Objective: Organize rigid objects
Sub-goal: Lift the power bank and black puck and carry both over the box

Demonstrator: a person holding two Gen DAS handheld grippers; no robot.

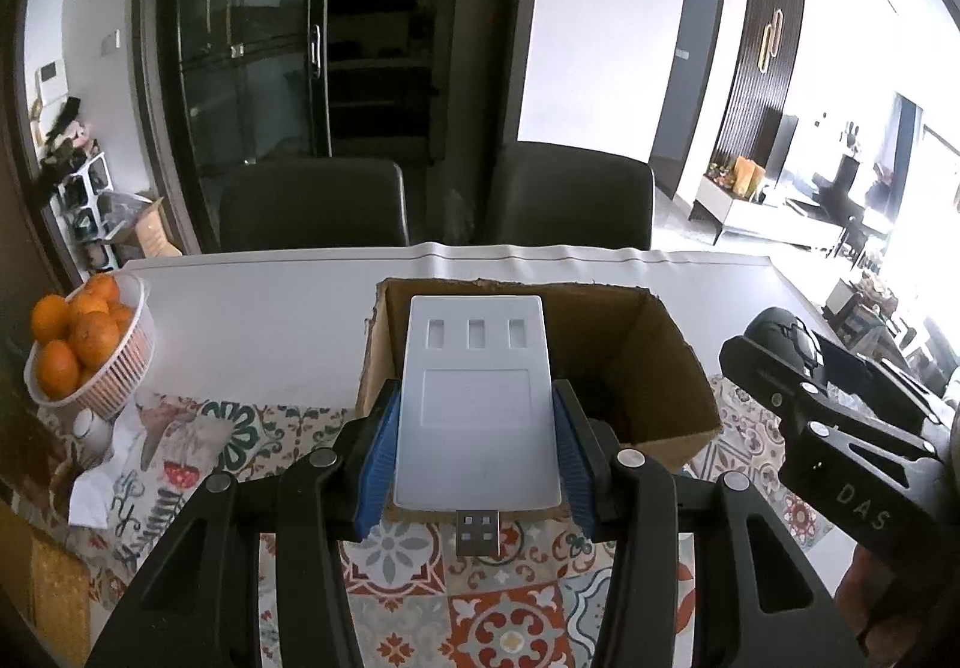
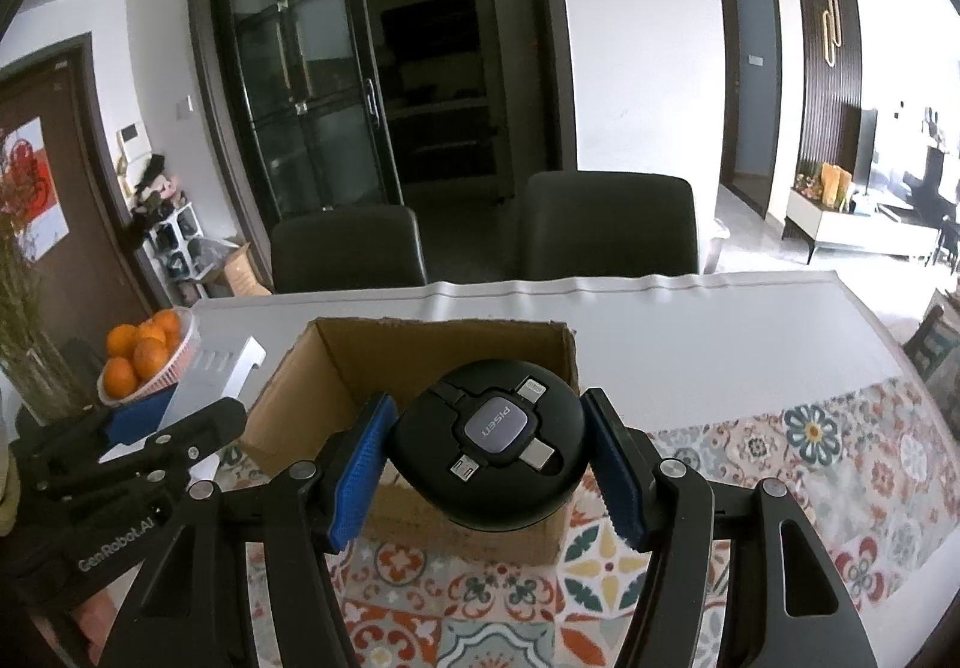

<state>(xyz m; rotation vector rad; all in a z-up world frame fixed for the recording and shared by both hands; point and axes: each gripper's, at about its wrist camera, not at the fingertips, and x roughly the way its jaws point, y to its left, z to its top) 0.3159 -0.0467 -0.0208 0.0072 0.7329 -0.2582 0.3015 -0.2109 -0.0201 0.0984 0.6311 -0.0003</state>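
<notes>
Looking from the left side across, we take the open cardboard box [image 1: 606, 368] as our landmark. Well to the left of the box sits a white basket of oranges [image 1: 90, 350], resting at the edge of the table [image 1: 270, 320], with crumpled white paper [image 1: 102, 482] just in front of it on the patterned cloth [image 1: 510, 608].

Next comes our left gripper [image 1: 477, 446], its blue pads pressed against the two long edges of a flat white USB hub [image 1: 477, 398]. We hold the hub over the near wall of the box, its metal USB plug [image 1: 477, 533] pointing back toward us, its far end reaching over the box's opening.

To the right of the hub, our right gripper [image 2: 489, 458] pinches a round black cable reel [image 2: 492, 443] between its blue pads. In the right wrist view the reel hangs at the near wall of the box, partly over the opening, with a grey PISEN badge and several connector tips showing on its face.

Behind the box, two dark chairs [image 2: 606, 224] stand at the far side of the table.
</notes>
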